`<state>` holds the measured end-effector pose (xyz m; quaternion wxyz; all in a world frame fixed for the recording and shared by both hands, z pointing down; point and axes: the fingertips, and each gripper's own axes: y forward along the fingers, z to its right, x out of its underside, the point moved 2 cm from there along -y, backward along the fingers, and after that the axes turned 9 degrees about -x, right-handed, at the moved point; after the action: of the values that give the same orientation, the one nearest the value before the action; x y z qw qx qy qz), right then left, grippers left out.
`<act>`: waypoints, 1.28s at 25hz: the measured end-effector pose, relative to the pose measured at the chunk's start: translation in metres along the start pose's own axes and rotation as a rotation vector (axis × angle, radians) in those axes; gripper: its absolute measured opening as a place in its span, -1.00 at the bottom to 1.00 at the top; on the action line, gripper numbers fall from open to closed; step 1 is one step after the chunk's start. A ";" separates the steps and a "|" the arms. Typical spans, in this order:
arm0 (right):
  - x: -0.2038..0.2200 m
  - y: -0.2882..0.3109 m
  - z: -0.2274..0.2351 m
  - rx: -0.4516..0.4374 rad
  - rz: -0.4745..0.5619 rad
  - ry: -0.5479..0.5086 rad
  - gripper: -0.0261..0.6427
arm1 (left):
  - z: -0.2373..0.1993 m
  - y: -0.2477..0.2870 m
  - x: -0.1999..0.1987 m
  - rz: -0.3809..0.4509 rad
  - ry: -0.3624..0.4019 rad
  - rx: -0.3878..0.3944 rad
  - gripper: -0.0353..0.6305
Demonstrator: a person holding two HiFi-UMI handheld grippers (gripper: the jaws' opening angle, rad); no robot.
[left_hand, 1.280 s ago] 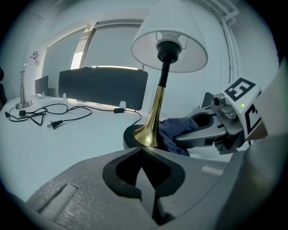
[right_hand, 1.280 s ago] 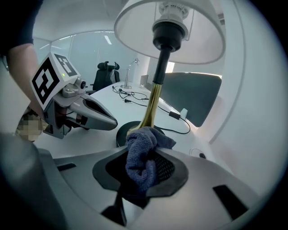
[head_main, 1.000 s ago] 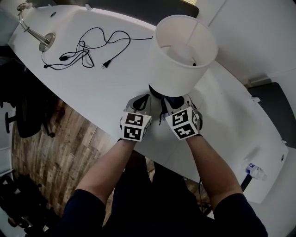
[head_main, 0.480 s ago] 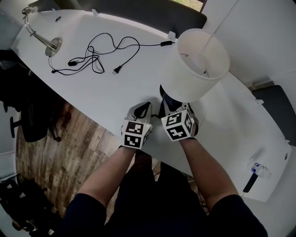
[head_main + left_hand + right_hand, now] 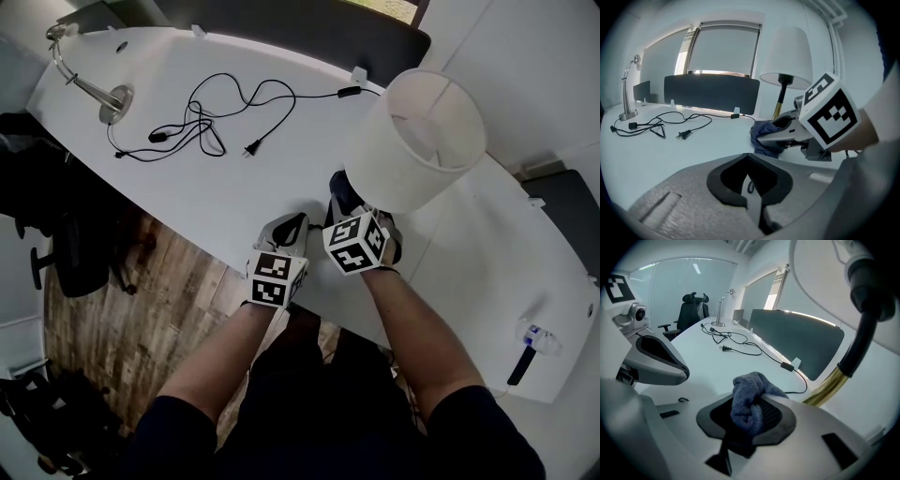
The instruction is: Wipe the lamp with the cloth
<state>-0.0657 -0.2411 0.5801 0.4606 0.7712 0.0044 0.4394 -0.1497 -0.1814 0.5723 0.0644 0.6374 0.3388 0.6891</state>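
The lamp's white shade (image 5: 417,141) stands on the white table (image 5: 234,197), with its brass stem (image 5: 832,385) close on the right in the right gripper view. My right gripper (image 5: 345,208) is shut on a dark blue cloth (image 5: 747,399) and holds it low beside the lamp's foot, which is hidden under the shade. The cloth (image 5: 764,136) also shows in the left gripper view, bunched at the right gripper's jaw tips. My left gripper (image 5: 286,228) hangs just to the left near the table's front edge. Its jaws are shut with nothing between them.
A loose black power cord (image 5: 225,112) lies across the table's far left half. A silver desk lamp (image 5: 89,80) stands at the far left corner. A dark partition panel (image 5: 309,28) runs along the back edge. Wood floor (image 5: 141,309) lies below the front edge.
My right gripper has moved forward with the cloth, toward the lamp's foot and ahead of the left gripper. The left gripper stays near the table's edge. The head view has shifted.
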 end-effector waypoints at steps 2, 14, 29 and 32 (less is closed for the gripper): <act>0.002 -0.003 0.000 -0.004 0.005 -0.016 -0.61 | 0.001 0.001 -0.001 0.001 0.002 0.002 -0.90; 0.053 -0.049 0.028 -0.030 0.024 -0.099 -0.61 | 0.048 0.013 -0.012 0.018 -0.033 -0.004 -0.90; 0.063 -0.034 0.101 -0.093 0.097 -0.198 -0.61 | 0.086 0.020 -0.019 0.011 -0.073 -0.081 -0.90; 0.056 -0.025 0.109 -0.101 0.110 -0.221 -0.61 | 0.085 0.021 -0.020 0.010 -0.079 -0.098 -0.90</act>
<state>0.0533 -0.2807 0.5795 0.4717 0.7897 -0.1107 0.3762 -0.0603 -0.1751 0.5635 0.1055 0.6620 0.2986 0.6794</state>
